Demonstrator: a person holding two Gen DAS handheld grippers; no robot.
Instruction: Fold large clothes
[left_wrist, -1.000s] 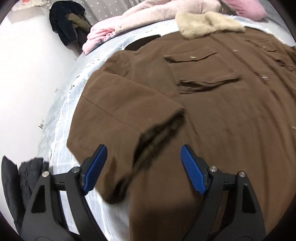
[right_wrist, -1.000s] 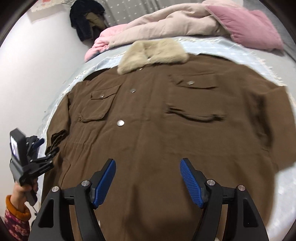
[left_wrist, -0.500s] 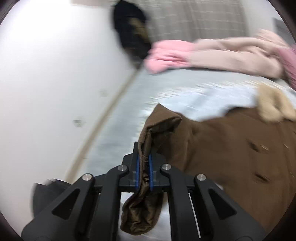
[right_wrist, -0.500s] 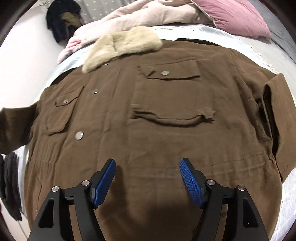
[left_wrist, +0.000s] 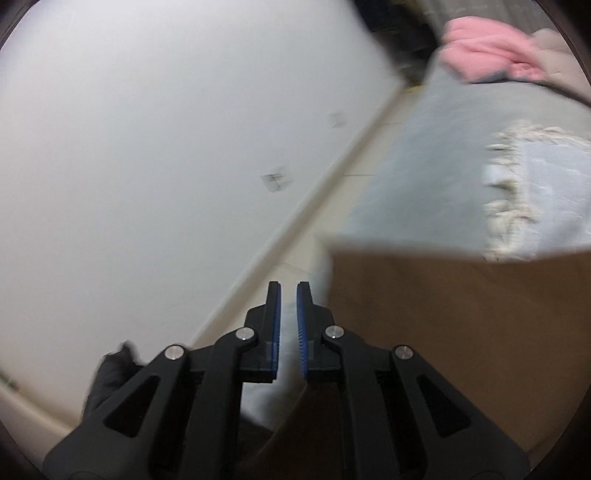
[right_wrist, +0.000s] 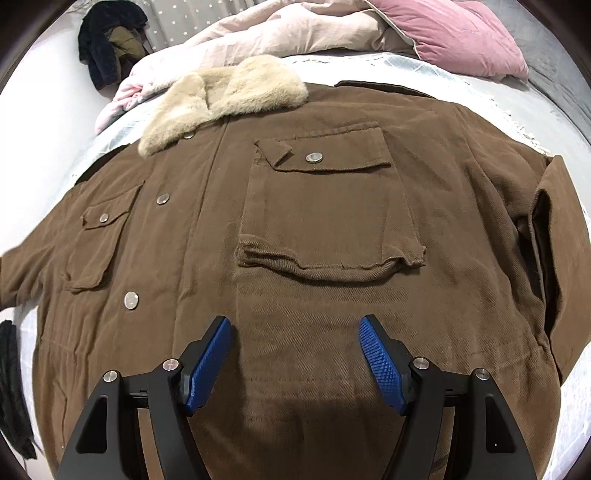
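The left gripper (left_wrist: 288, 295), jaws opening a sliver, pinches nothing, brown fabric just right of it. The right gripper (right_wrist: 295, 326) hovers wide apart over the brown coat (right_wrist: 317, 229), spread flat on the bed (right_wrist: 554, 122).

A bedroom in a home: a wide bed spread with a pale blue, fringe-edged sheet (right_wrist: 406, 62) stands close to a plain white wall (left_wrist: 147, 129), with a strip of pale floor (left_wrist: 369, 147) between them. A rumpled pink quilt (right_wrist: 280, 33) and a mauve-pink pillow (right_wrist: 458, 37) lie at its head. Dark clothes (right_wrist: 107, 44) hang in the far corner, before a star-dotted grey curtain (right_wrist: 192, 14).
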